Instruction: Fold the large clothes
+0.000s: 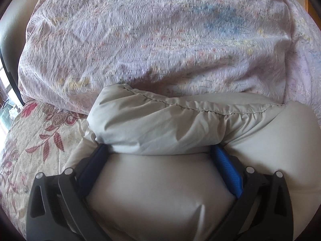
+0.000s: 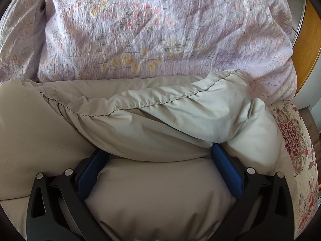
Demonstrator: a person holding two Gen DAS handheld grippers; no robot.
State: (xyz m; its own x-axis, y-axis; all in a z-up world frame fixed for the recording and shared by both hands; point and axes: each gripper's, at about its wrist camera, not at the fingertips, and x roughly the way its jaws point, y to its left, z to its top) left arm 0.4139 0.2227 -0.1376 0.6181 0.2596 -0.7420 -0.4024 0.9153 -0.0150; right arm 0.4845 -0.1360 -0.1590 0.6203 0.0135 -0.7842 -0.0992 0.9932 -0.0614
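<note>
Nearest the lens in both wrist views, a puffy beige padded garment point(image 1: 160, 190) bulges between wide-set blue pads. The left gripper point(image 1: 162, 150) straddles a thick roll of it, pads pressed into the fabric on either side, so it reads as clamped on the bulk though the jaws stand far apart. The right gripper point(image 2: 160, 152) holds the same garment point(image 2: 160, 196) the same way, farther along toward its right end.

Just beyond the pads, the garment's stitched, gathered hem point(image 1: 180, 104) runs across the roll, doubled over the smoother panel below. The garment lies on a floral bedspread point(image 1: 30, 136), which shows to the garment's left in the left view and to its right point(image 2: 295, 136) in the right view.

Behind the garment, touching its far edge, a crumpled pale lilac printed quilt point(image 1: 140, 40) is heaped high point(image 2: 160, 30). A wooden panel point(image 2: 307, 46) stands past the quilt at the right.

The step in hand appears to be carrying the gathered edge over to make a fold. Done well, both grippers would travel level and together, keeping the hem straight between them, and set the fold down on the garment itself, short of the quilt, since the slick, air-filled padding could squirm out of a loose hold.
</note>
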